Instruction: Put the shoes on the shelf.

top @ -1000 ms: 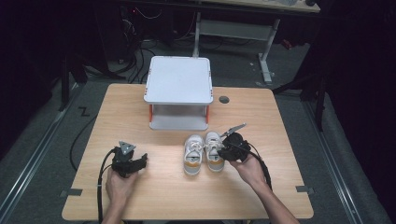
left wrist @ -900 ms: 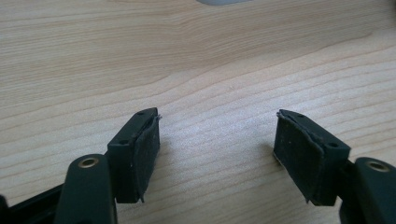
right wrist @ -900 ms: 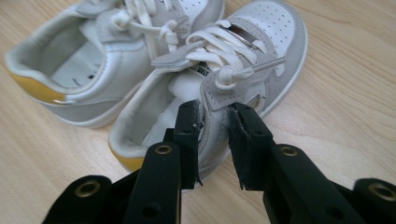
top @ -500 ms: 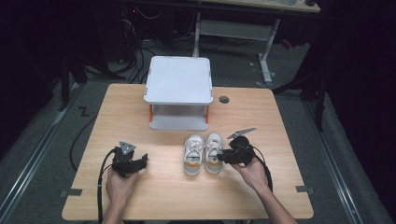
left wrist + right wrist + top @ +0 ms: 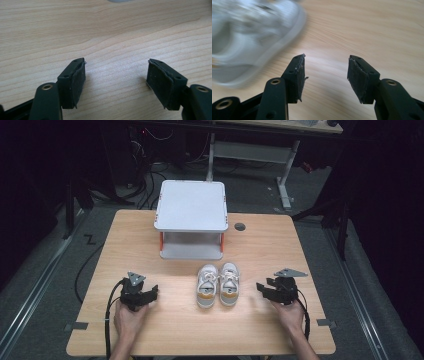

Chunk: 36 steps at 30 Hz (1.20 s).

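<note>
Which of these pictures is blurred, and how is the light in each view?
In the right gripper view the white sneaker is smeared by motion blur; the left gripper view is sharp, the wooden table evenly lit; in the high view the table is bright and the floor around it very dark.

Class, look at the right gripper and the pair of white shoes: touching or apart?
Apart. The high view shows bare table between the right gripper and the white shoes; its jaws have just been opening, nothing between them.

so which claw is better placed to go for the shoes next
Probably the right claw: it sits open beside the shoes, pointing at them, with one shoe close in the right gripper view. The left claw, also open, lies farther off, facing bare table.
</note>
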Available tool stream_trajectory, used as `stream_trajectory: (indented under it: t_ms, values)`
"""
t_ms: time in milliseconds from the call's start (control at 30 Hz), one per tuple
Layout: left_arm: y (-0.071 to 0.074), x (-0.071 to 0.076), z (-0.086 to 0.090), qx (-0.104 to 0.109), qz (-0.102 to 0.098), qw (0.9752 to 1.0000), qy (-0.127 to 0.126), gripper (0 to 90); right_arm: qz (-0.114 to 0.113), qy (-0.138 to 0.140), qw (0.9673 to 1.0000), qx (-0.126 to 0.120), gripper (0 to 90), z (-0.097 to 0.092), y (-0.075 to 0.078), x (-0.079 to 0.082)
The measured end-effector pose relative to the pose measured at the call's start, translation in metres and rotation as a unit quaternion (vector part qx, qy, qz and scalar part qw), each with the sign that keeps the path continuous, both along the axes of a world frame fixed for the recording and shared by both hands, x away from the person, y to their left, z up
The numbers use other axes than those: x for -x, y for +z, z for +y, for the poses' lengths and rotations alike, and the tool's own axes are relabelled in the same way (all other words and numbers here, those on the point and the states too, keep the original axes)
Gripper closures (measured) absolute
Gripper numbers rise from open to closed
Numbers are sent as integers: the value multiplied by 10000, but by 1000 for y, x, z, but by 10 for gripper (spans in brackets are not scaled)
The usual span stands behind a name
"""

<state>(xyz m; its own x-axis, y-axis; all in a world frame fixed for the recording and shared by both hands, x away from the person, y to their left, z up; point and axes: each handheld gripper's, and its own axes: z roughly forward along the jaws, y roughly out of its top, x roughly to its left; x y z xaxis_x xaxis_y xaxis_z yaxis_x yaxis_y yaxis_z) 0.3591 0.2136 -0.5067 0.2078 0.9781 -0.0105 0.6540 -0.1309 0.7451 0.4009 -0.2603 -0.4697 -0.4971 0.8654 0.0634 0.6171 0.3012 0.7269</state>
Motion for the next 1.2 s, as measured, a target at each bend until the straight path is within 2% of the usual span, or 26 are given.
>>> stream_trajectory:
  t_ms: [100, 133, 200, 300, 400, 433, 500, 567, 700, 800, 900, 1033, 1100, 1200]
  values:
    - [0, -1, -1, 83, 13, 9999, 70, 299, -66, -460, 9987, 190, 474, -18, -13, -1]
    - [0, 0, -3, 118, 4, 9998, 144, 287, -94, -538, 9982, 232, 472, -22, -16, -2]
    - [0, 2, -7, -19, 5, 9999, 126, 296, -162, -744, 9963, 389, 456, -28, -21, -4]
    - [0, 5, -11, -30, 2, 10000, 85, 306, -249, -980, 9925, 693, 443, -32, -27, -9]
    - [0, 5, -15, -7, 3, 10000, 86, 306, -321, -1036, 9929, 493, 422, -36, -31, -11]
    - [1, 5, -16, 3, 15, 10000, 78, 312, -251, -1065, 9932, 405, 404, -38, -31, -13]
    - [4, 5, -18, 163, 130, 9998, -5, 335, -205, -1114, 9929, 350, 393, -40, -31, -14]
    - [12, 3, -23, 467, 307, 9983, -144, 356, -215, -1152, 9924, 366, 394, -40, -31, -14]
    - [32, 4, -44, 633, 310, 9964, -478, 388, -222, -1168, 9922, 379, 392, -40, -31, -14]
    - [49, 7, -67, 604, 299, 9942, -840, 400, -217, -1180, 9921, 375, 390, -40, -31, -14]
    - [62, 8, -86, 648, 330, 9918, -1047, 387, -222, -1179, 9921, 380, 390, -40, -31, -14]
    - [78, 10, -111, 725, 273, 9877, -1357, 378, -220, -1179, 9921, 377, 391, -40, -31, -14]
    - [83, 10, -123, 699, 310, 9858, -1496, 377, -220, -1179, 9921, 376, 391, -40, -31, -14]
    - [87, 8, -139, 666, 467, 9823, -1689, 377, -220, -1183, 9920, 377, 390, -40, -31, -14]
